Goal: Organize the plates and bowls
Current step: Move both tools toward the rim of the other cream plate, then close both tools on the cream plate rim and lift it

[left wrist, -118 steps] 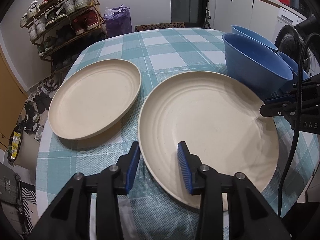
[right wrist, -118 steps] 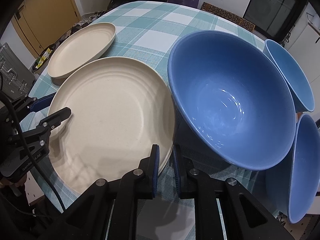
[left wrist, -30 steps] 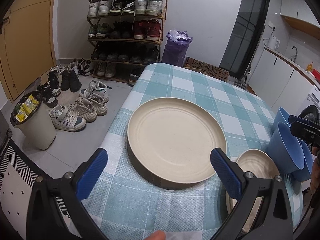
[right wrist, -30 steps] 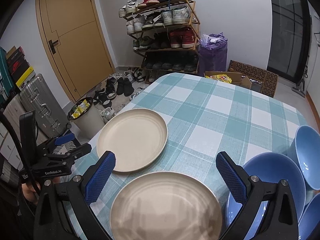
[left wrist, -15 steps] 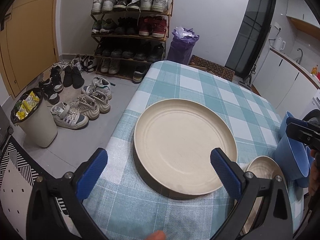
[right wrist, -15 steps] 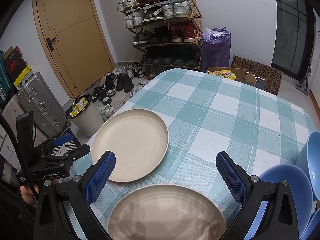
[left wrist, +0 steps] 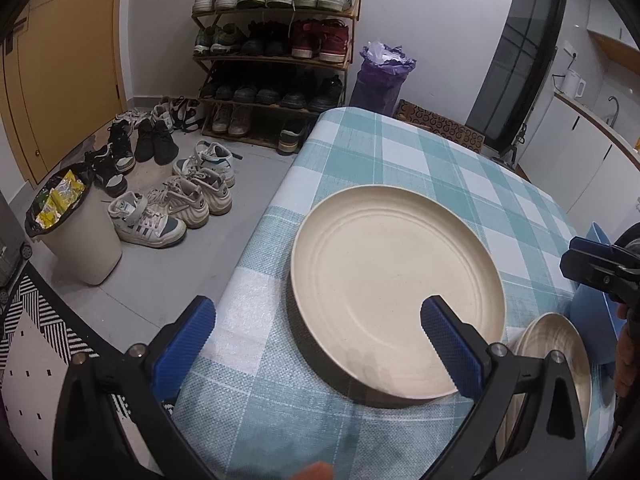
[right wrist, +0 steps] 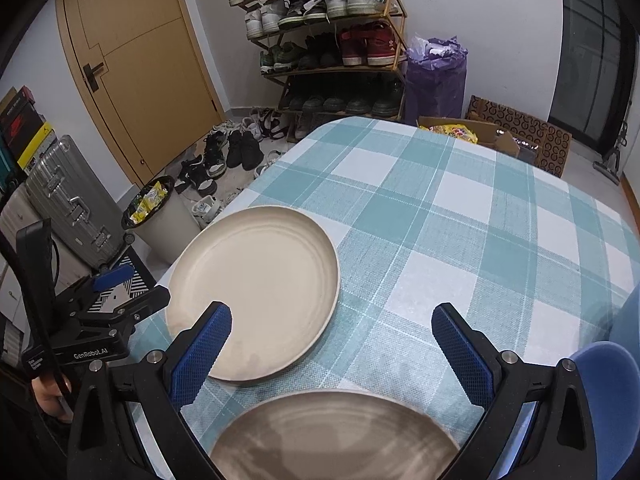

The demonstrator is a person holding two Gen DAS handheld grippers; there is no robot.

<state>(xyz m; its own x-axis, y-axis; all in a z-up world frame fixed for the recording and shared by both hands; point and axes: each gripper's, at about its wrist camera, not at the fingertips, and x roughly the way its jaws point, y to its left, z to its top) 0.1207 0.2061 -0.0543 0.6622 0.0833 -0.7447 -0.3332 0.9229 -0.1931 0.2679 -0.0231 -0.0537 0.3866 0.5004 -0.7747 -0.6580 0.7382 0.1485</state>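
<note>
A cream plate (left wrist: 396, 292) lies on the checked tablecloth near the table's left edge; it also shows in the right wrist view (right wrist: 256, 292). A second cream plate (right wrist: 336, 436) lies nearer me, seen at lower right in the left wrist view (left wrist: 560, 356). Blue bowls (right wrist: 608, 392) stand at the right, also in the left wrist view (left wrist: 596, 296). My left gripper (left wrist: 316, 344) is wide open and empty, above the near edge of the first plate. My right gripper (right wrist: 336, 344) is wide open and empty, above the second plate.
The table (right wrist: 460, 216) has a teal and white checked cloth. On the floor to the left are a shoe rack (left wrist: 276, 32), loose shoes (left wrist: 176, 200), a bin (left wrist: 76, 228) and a suitcase (right wrist: 68, 204). A purple bag (right wrist: 436, 76) stands by the wall.
Both grippers have risen from plate level and opened wide. Over the last second the left gripper has moved closer to the left plate; the right view has shifted slightly forward.
</note>
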